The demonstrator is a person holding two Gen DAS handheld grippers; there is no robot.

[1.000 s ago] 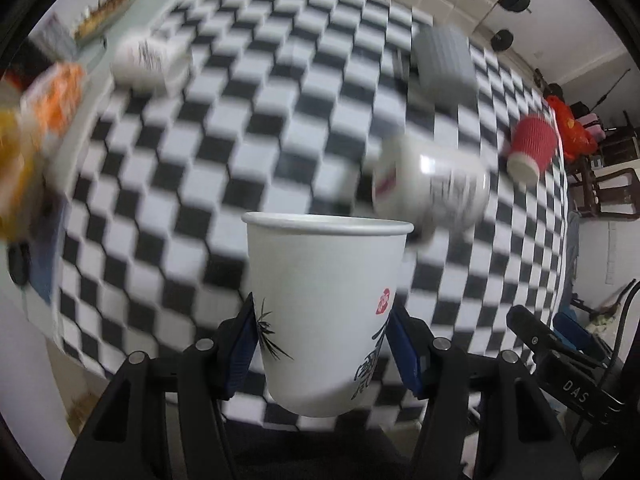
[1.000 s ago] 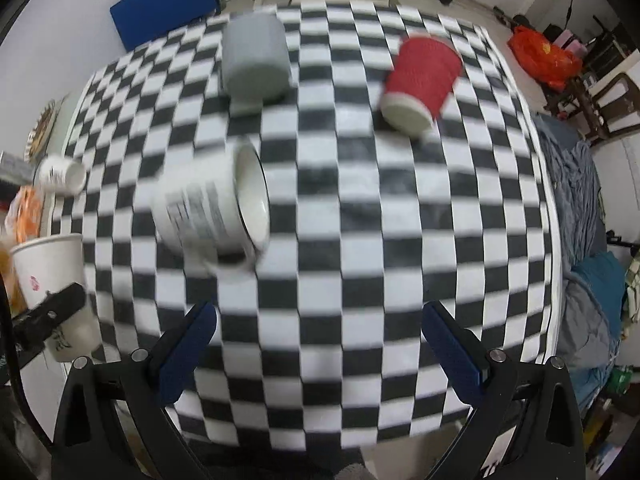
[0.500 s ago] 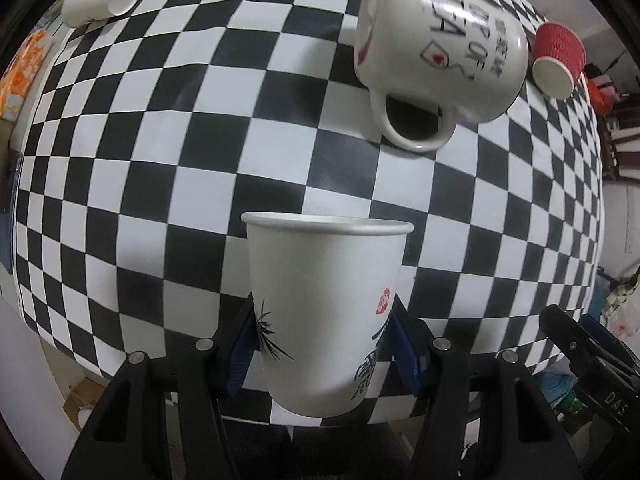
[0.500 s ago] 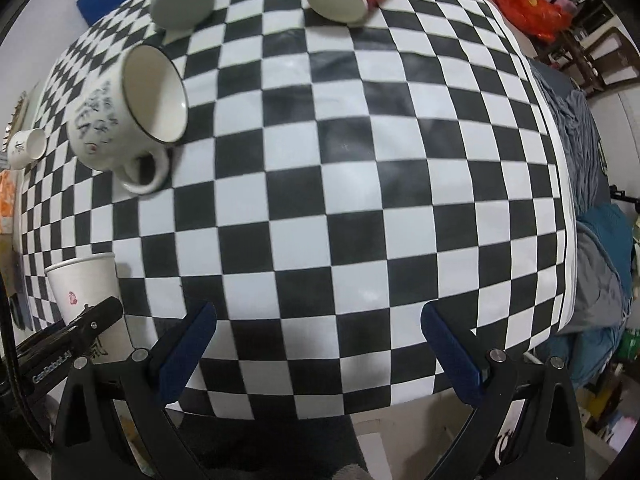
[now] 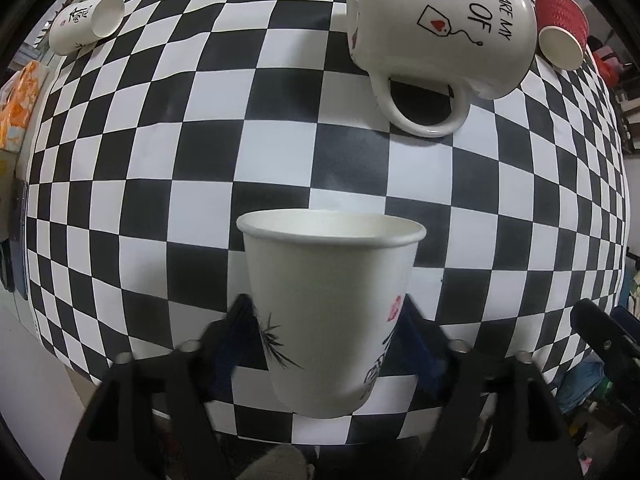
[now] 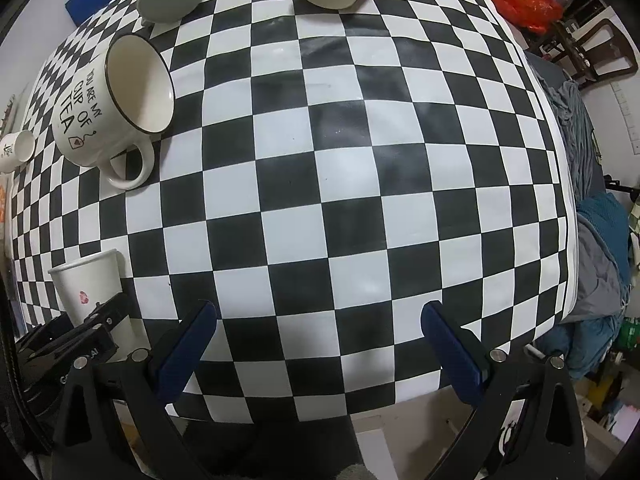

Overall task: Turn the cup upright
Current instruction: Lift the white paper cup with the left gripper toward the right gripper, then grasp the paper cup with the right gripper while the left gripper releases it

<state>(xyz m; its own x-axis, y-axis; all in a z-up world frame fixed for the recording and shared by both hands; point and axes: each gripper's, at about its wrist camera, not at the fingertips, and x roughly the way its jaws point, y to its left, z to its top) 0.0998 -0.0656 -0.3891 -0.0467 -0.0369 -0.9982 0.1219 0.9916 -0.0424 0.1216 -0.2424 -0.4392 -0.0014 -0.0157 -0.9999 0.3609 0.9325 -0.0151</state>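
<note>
The white ceramic mug (image 5: pixel 440 28) lying on its side carries black hand-lettered words, "YOU ARE MY CUP OF TEA", with a small drawn tea-bag tag bearing a red heart beside them; the same wording shows on the mug in the right wrist view (image 6: pixel 108 108). The small paper cup (image 5: pixel 86 24) lying at the far left of the counter has a black brush-written character too small to make out. The paper cup (image 5: pixel 332 312) between the fingers shows black brush strokes and a red seal mark, neither legible.
</note>
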